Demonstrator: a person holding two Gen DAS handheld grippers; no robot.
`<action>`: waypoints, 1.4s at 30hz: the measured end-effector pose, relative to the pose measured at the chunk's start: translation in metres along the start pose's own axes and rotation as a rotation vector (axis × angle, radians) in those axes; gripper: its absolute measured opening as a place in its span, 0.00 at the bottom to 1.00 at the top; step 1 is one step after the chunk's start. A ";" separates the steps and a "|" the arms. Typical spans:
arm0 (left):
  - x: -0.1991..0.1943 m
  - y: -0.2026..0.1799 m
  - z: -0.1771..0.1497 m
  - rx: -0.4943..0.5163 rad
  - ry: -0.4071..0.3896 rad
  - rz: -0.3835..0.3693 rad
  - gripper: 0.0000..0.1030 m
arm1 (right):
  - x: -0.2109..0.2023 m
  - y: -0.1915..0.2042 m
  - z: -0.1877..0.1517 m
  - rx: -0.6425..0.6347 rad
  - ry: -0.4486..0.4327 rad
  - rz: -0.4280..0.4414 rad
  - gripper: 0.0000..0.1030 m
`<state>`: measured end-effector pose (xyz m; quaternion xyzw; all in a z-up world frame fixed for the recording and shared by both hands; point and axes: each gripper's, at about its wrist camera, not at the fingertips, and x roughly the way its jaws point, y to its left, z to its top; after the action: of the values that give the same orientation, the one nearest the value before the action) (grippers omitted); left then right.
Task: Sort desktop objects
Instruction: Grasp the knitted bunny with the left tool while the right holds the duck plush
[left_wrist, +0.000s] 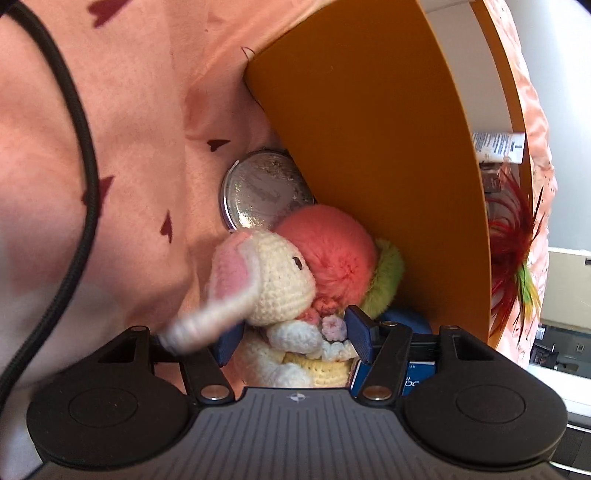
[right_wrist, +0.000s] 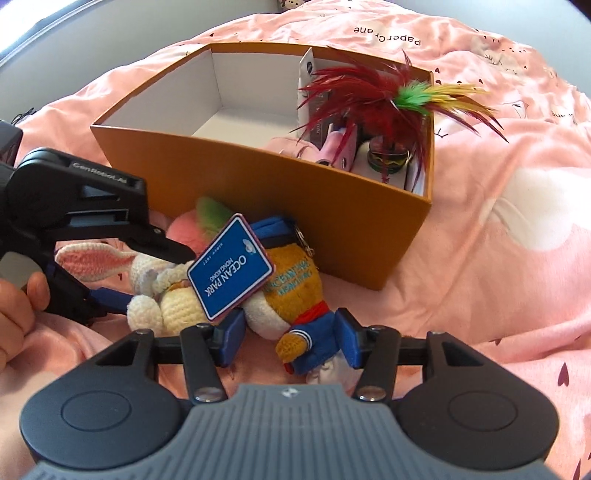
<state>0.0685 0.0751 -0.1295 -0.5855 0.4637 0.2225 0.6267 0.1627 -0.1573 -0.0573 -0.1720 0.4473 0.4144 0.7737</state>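
Two hand-held grippers spread | left (left_wrist: 291, 341) straddles crochet rabbit (left_wrist: 273, 288) | right (right_wrist: 290, 345) straddles plush keychain (right_wrist: 291, 291) | orange box (right_wrist: 332, 206) behind

crochet rabbit (left_wrist: 280, 280): knitted yarn | box (right_wrist: 332, 206): matt card | disc (left_wrist: 262, 192): glossy

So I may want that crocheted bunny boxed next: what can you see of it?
The crocheted bunny is cream yarn with pink-lined ears, a dark bead eye, and small pastel flowers at its chest. It lies on the pink bedspread outside the orange box, between the left gripper fingers, against a pink pompom and the sailor plush.
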 end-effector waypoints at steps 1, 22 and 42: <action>0.001 0.000 0.000 0.007 0.002 -0.001 0.68 | 0.001 -0.002 -0.001 0.009 0.000 0.003 0.53; -0.056 -0.060 -0.037 0.903 -0.025 0.011 0.40 | -0.023 -0.055 -0.010 0.533 -0.010 0.251 0.18; -0.029 -0.040 -0.039 0.859 -0.008 0.032 0.52 | 0.008 0.000 -0.016 0.107 0.077 0.120 0.45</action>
<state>0.0751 0.0378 -0.0795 -0.2634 0.5207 0.0213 0.8118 0.1562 -0.1638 -0.0724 -0.1192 0.5076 0.4285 0.7379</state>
